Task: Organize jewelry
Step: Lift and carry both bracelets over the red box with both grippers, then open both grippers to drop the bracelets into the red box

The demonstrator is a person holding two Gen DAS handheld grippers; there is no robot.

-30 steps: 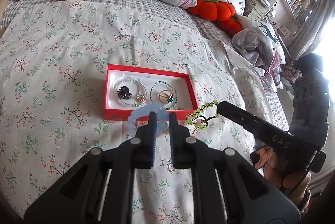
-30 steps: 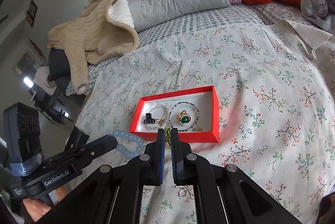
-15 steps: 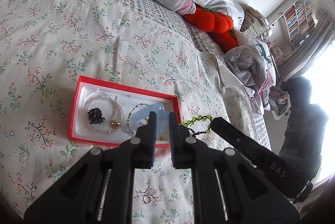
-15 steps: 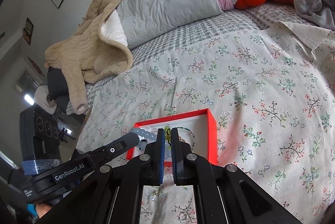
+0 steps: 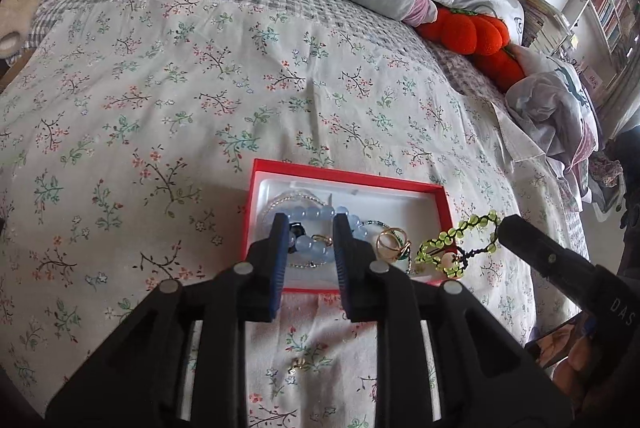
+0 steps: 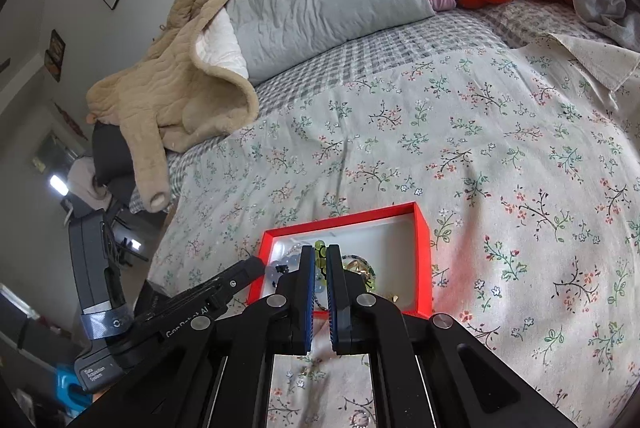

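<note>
While both bracelets are being brought to the red box (image 5: 347,177), the step in hand is judged to be the setting-down of each one inside it without disturbing what already lies there. The left gripper (image 5: 308,228) is seen with its fingers parted, and the blue bracelet (image 5: 316,224) lies between and beneath them inside the box, released or nearly so; whether a bead is touched by a pad cannot be told. The green bracelet (image 5: 456,248) is pinched in the clenched right gripper (image 6: 318,260) and hangs at the box's right wall, partly over the rim, beside a gold ring (image 5: 394,242) and other pieces resting on the white lining. For the step to be done well, the left gripper should be lifted straight up so that no bead is dragged along with it, and only then should the green bracelet be carried further over the lining, lowered until it rests, and let go. A release made too near the wall would probably leave the loop draped over the edge onto the bedspread (image 5: 168,116). Tangling with the ring is also to be guarded against.
</note>
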